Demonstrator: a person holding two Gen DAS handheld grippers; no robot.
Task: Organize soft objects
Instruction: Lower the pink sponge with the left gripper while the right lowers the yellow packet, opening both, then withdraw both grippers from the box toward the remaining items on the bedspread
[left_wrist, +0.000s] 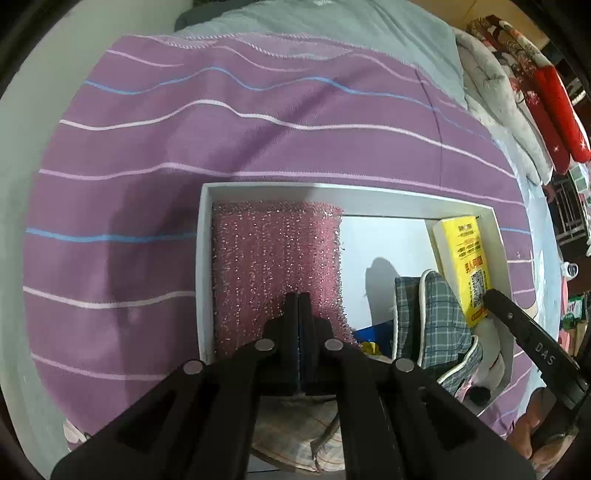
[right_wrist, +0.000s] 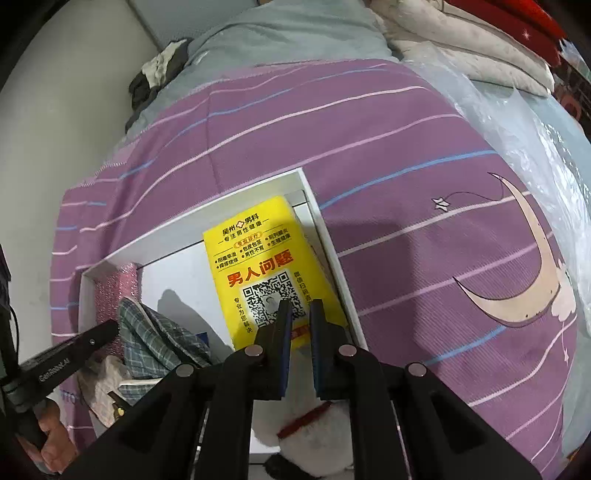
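Left wrist view. We look down on a white box (left_wrist: 373, 197) lying on a bed under a purple striped cover (left_wrist: 221, 140). Our left gripper (left_wrist: 298, 295) hangs over the box with its jaws pressed together and nothing between them. Beneath it, a pink glittery sponge (left_wrist: 273, 258) fills the box's left end, against the left and far walls. A yellow printed pack (left_wrist: 467, 258) leans against the right wall near the far right corner. A checked cloth item with pale piping (left_wrist: 436, 317) lies beside the pack, toward the near right corner. A blue and yellow scrap (left_wrist: 373, 334) shows just left of it, and a pale plaid cloth (left_wrist: 295, 435) lies at the near edge, below the jaws. The right gripper's black body (left_wrist: 532, 339) enters from the right, its tip at the yellow pack.

Right wrist view. Our right gripper (right_wrist: 300, 306) points down over the yellow printed pack (right_wrist: 258, 258), which stands along the box's right wall (right_wrist: 332, 258). The jaws stand a narrow gap apart, and nothing is visibly pinched. A white fluffy item with a red band (right_wrist: 314, 432) lies below the jaws at the near edge. The checked cloth (right_wrist: 159, 339) lies to the left, and the pink sponge (right_wrist: 114, 291) sits in the far left corner. The left gripper's body (right_wrist: 62, 362) crosses the lower left, held by a hand (right_wrist: 55, 443). The purple cover (right_wrist: 443, 240) carries a crescent moon print (right_wrist: 524, 273).
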